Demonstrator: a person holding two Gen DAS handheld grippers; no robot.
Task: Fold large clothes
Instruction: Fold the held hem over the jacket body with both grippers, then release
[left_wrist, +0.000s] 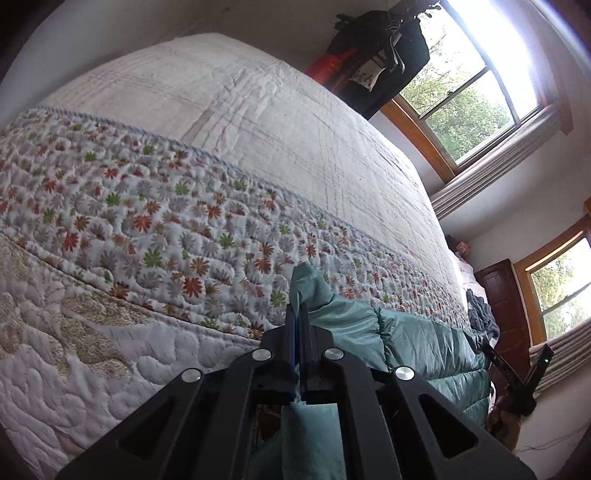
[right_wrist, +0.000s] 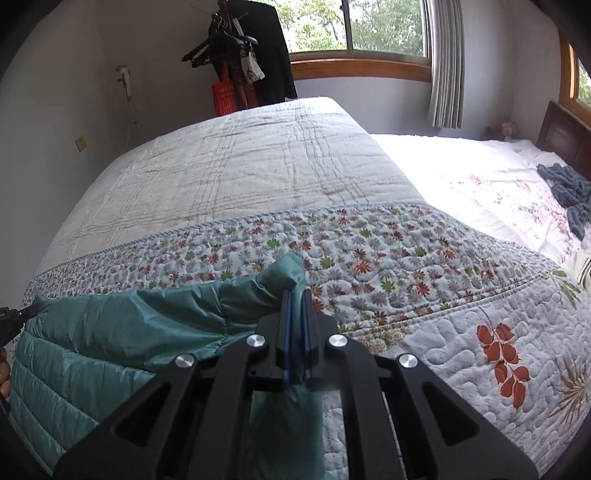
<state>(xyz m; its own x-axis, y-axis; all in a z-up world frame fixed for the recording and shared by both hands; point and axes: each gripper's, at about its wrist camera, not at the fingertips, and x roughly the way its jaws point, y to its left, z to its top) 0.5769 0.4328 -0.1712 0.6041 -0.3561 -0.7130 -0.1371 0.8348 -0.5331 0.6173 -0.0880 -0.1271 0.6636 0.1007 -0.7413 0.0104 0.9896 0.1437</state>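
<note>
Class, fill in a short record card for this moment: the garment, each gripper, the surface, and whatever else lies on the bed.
garment: teal quilted jacket, held up by an edge over the bed
left gripper: shut on the jacket's edge
right gripper: shut on the jacket's edge
surface: floral quilt on the bed
other item: crumpled grey-blue cloth near the headboard
background: coat rack by the window

We're in a home bedroom: a big bed fills the view, spread with a flowered quilt. Behind it we see wood-framed windows with grey curtains, trees outside, and a coat rack hung with dark clothes. A dark wooden headboard stands at right.
</note>
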